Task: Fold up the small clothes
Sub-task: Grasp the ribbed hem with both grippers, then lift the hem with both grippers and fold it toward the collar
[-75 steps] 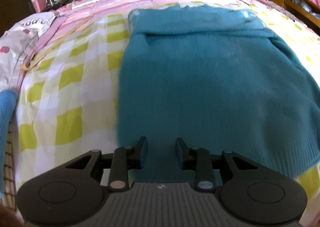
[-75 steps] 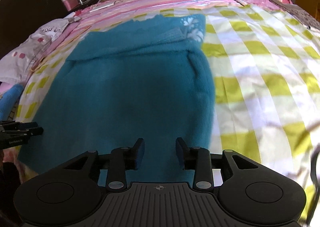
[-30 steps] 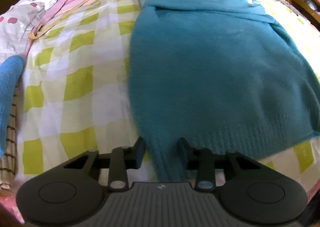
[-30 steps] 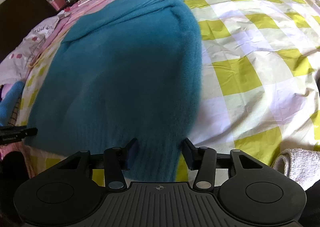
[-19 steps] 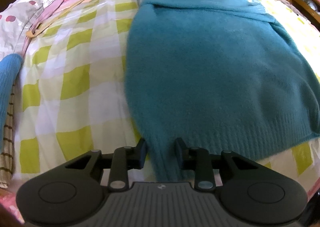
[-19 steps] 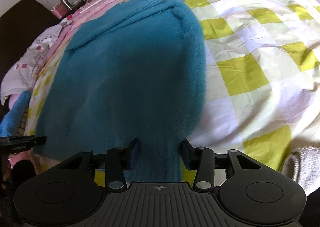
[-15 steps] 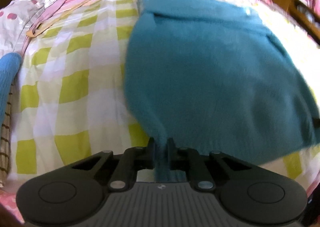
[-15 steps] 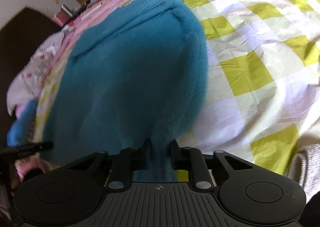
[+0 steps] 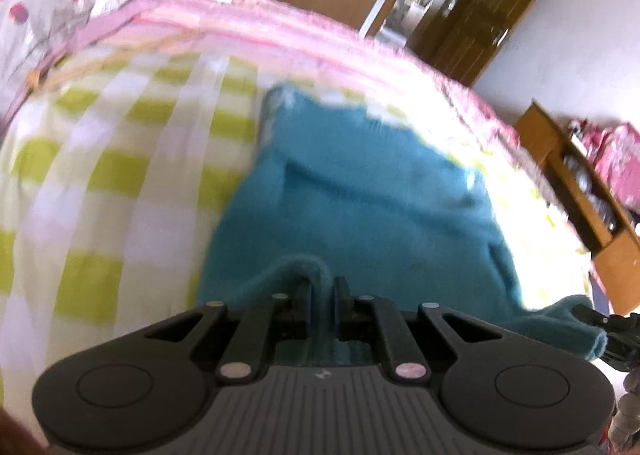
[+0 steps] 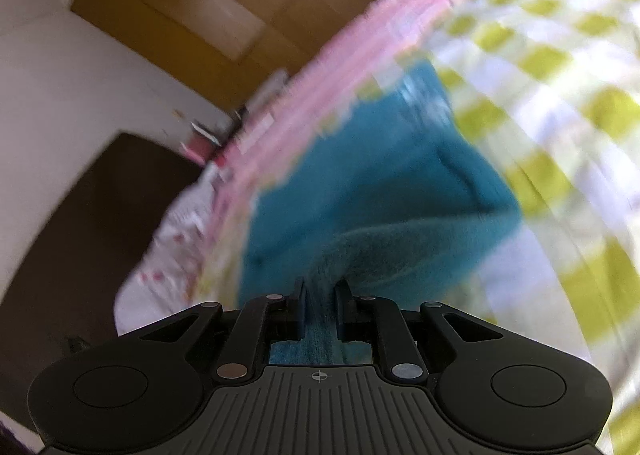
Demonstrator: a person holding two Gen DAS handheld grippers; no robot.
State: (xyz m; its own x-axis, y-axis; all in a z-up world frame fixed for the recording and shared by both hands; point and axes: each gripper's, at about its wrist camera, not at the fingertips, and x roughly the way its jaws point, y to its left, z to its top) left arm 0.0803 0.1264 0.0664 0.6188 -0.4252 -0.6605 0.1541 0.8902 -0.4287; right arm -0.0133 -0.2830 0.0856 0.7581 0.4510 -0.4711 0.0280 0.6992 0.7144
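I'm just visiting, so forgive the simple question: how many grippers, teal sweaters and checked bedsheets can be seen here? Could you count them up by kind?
Grippers: 2, the left gripper and the right gripper, each shut on the sweater's hem
Teal sweaters: 1, the teal sweater
Checked bedsheets: 1, the yellow-and-white checked bedsheet
Total: 4

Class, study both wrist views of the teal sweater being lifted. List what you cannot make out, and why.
- Sweater hem between the corners: left view, hidden behind the left tongs.
- Collar pattern: right view, motion blur.
- Right tongs pads: right view, covered by pinched knit.
- Shelf contents: left view, too small, overexposed.
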